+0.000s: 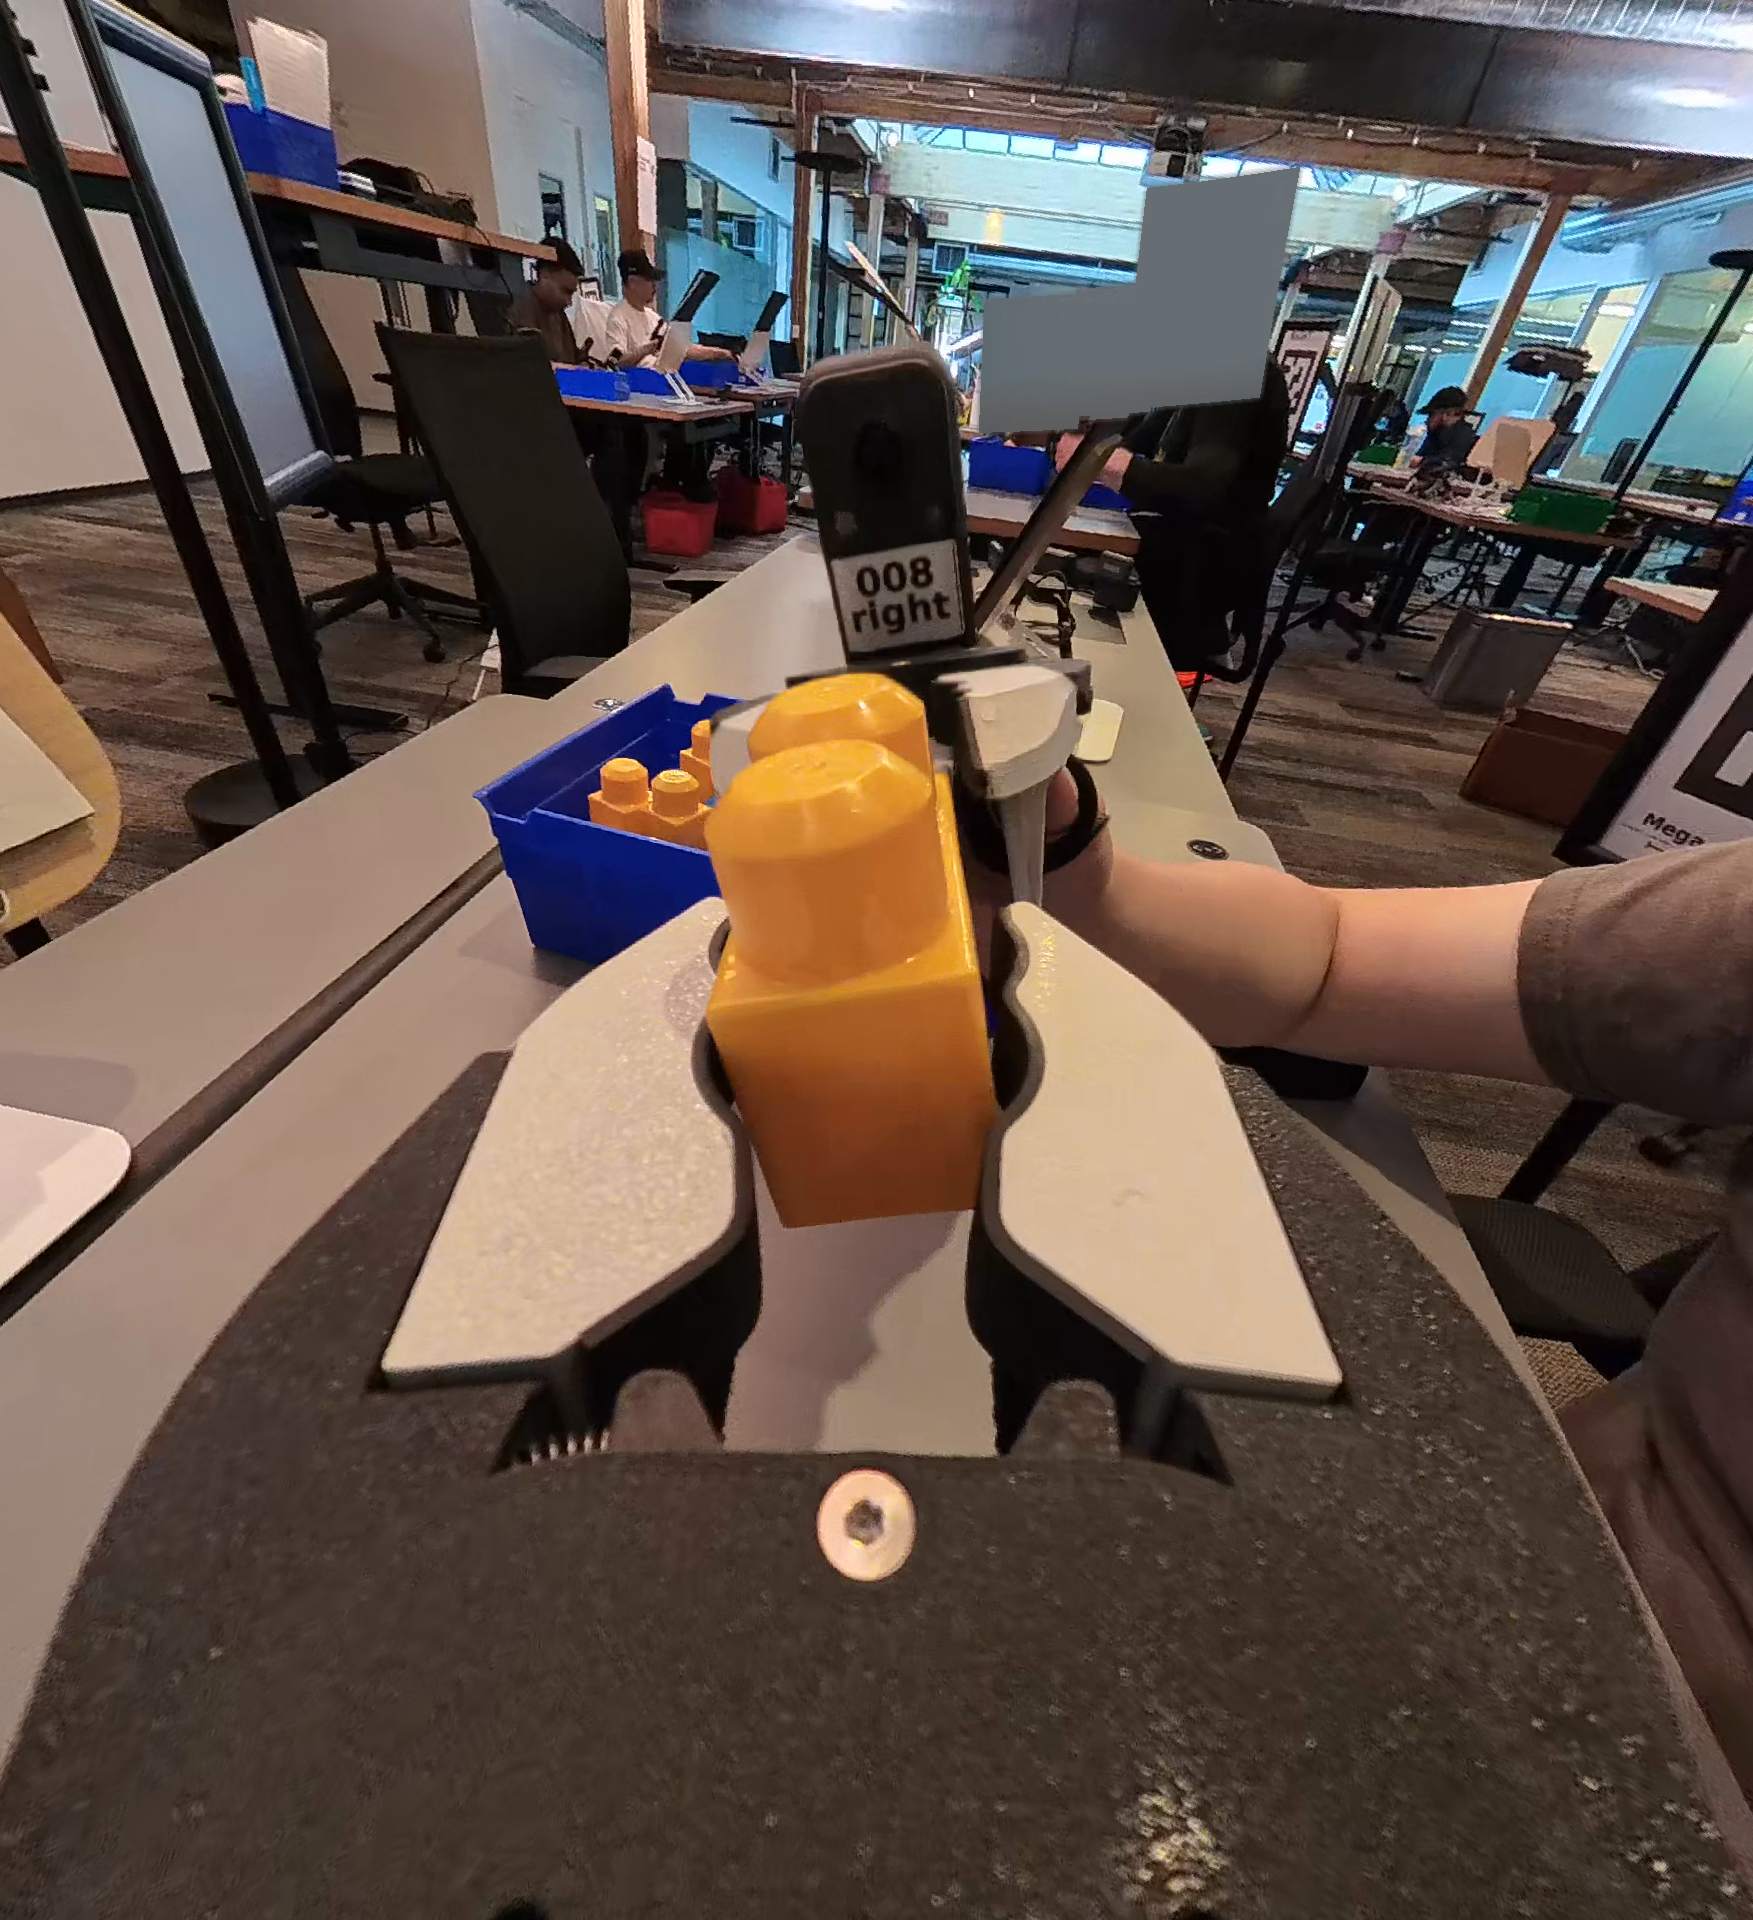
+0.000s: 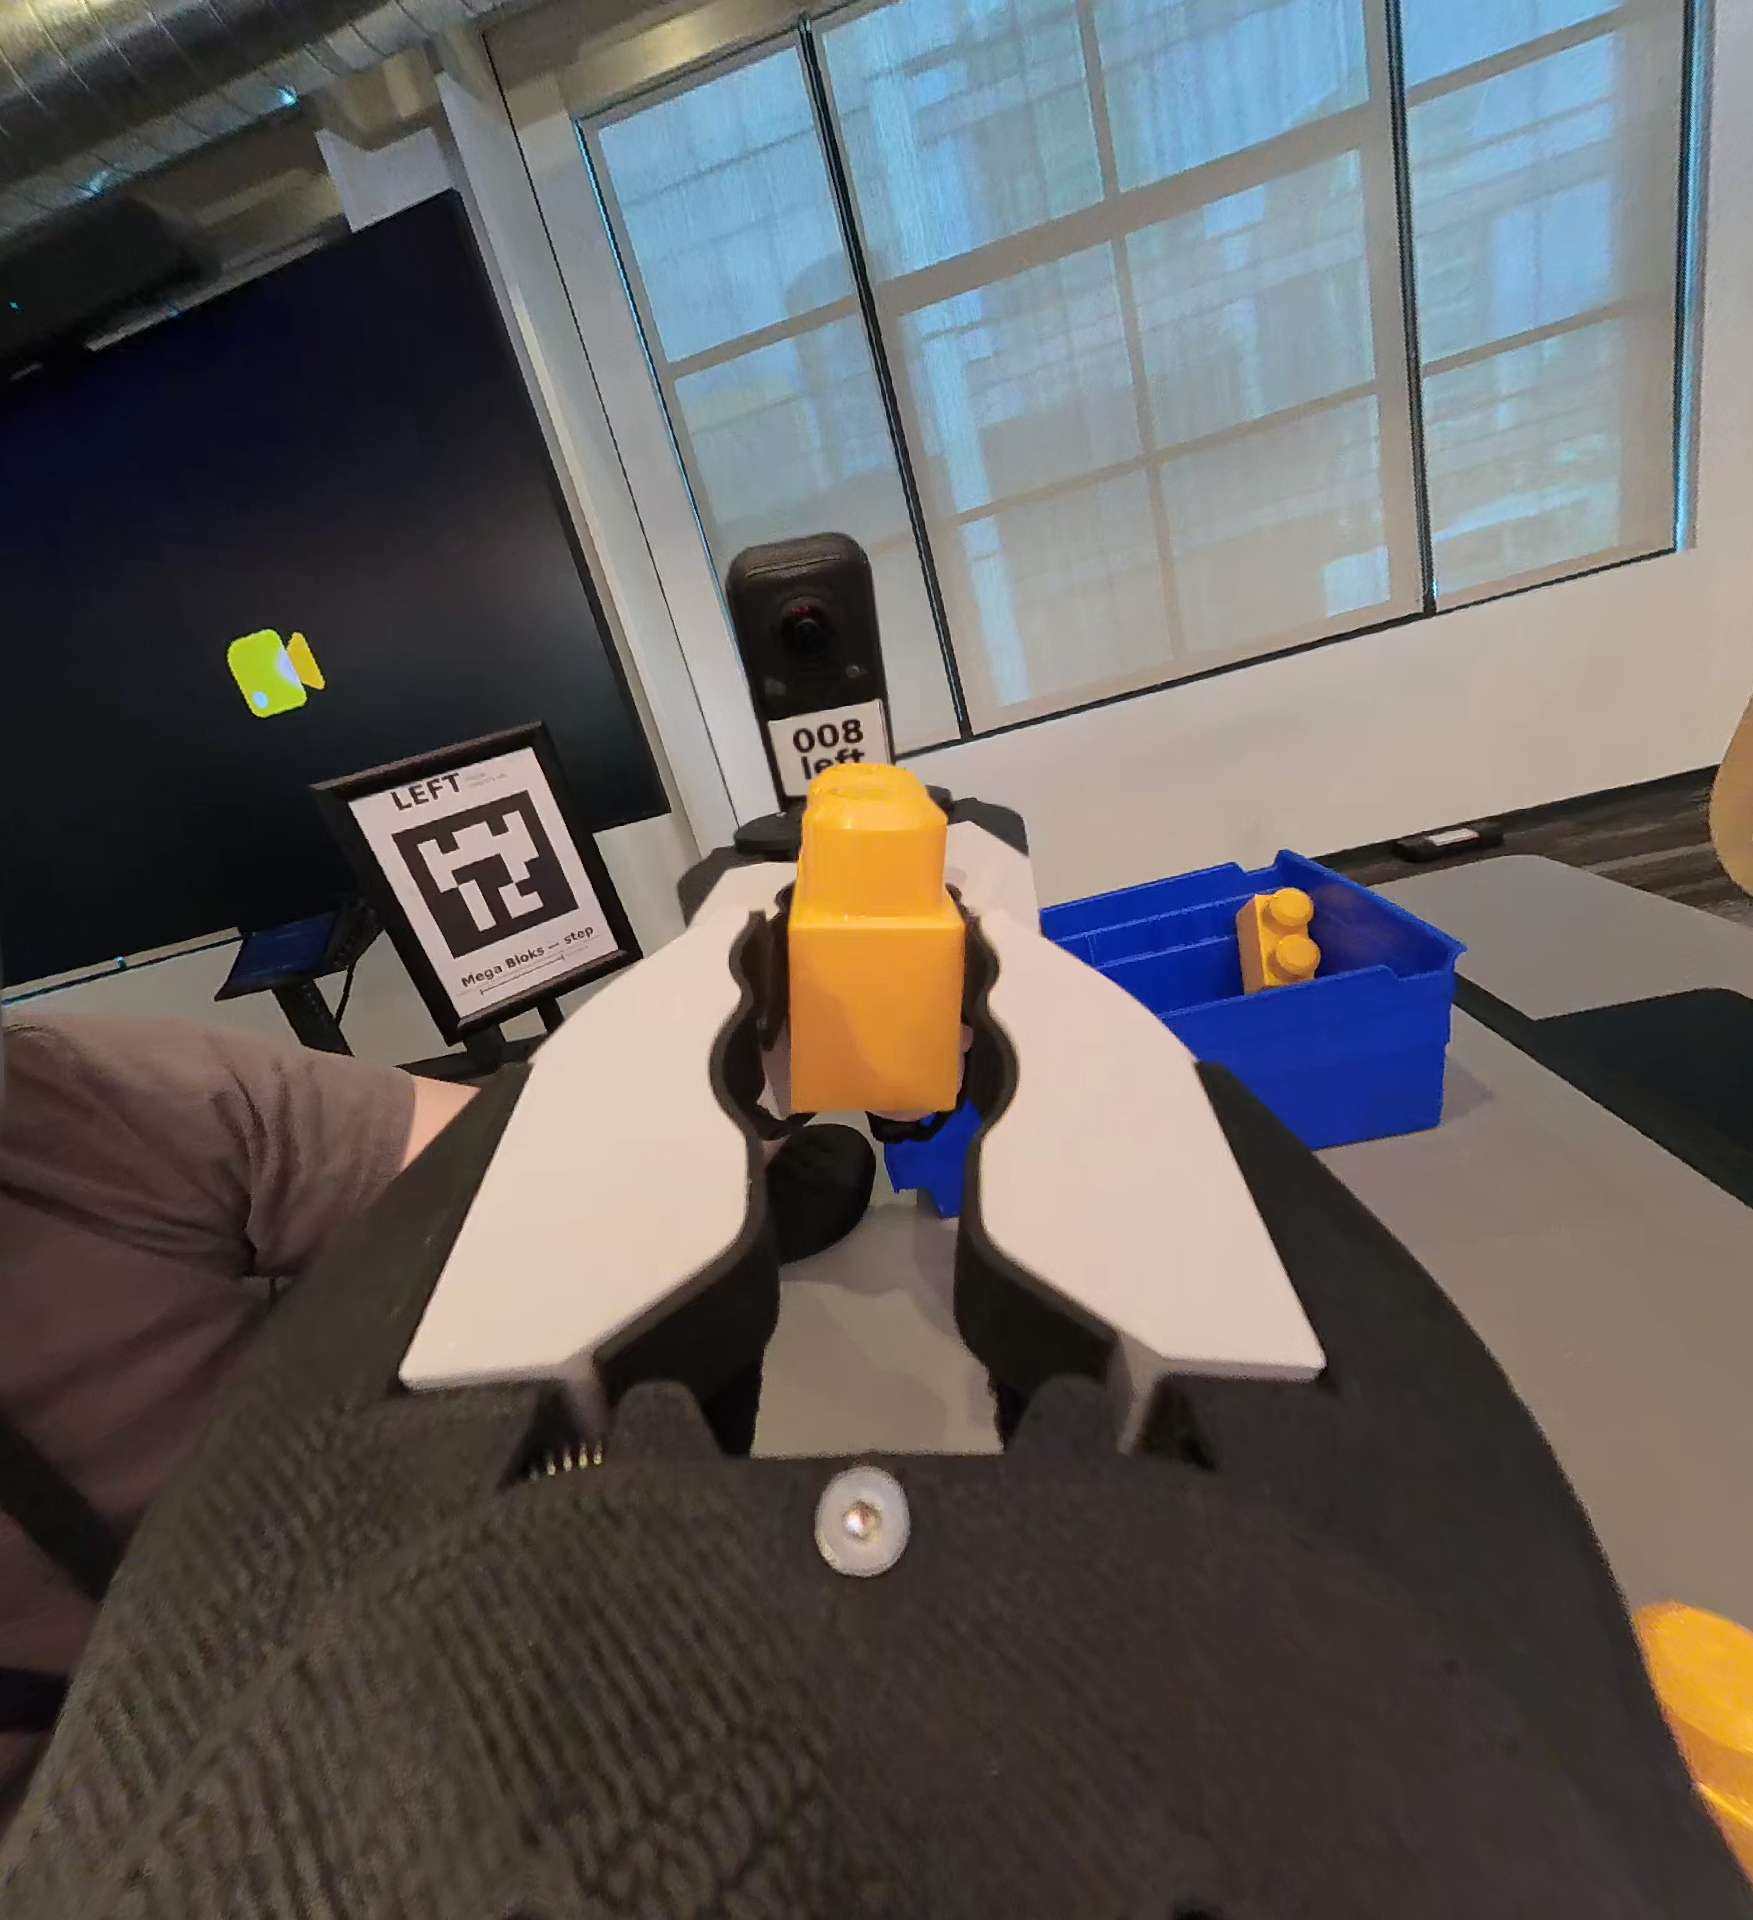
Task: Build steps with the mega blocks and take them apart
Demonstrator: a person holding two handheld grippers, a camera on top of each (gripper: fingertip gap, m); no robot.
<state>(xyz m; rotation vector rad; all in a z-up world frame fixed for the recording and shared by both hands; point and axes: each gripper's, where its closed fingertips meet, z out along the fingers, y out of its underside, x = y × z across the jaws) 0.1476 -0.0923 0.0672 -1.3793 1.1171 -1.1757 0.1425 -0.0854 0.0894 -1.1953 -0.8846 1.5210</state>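
Black, grainy plastic fills the bottom of both wrist views, each body carrying one silver screw and two flat pale-grey fingers with wavy black inner edges.

At the centre of the left wrist view, the left gripper [image 1: 856, 1049] pinches one orange block [image 1: 851, 1039], a glossy two-stud brick with rounded knobs pointing up. At its far end the right gripper [image 1: 955, 748] faces the camera, its two pale fingers either side of the far stud; a hand [image 1: 1142, 925] holds it from the right of the frame.

In the right wrist view the same orange block [image 2: 872, 987] sits at the centre, clamped between the right gripper's [image 2: 867, 1013] fingertips, with the left gripper [image 2: 893, 862] just behind it. So one brick is gripped from both ends, above the grey table [image 2: 1578, 1299].

One blue bin [image 1: 591, 862], hard plastic with straight walls, stands on the table at centre left of the left view and centre right of the right view [image 2: 1319, 1039]. Orange blocks lie inside; their count cannot be told. A further orange piece [image 2: 1734, 1745], blurred, shows in the lower right corner of the right view.
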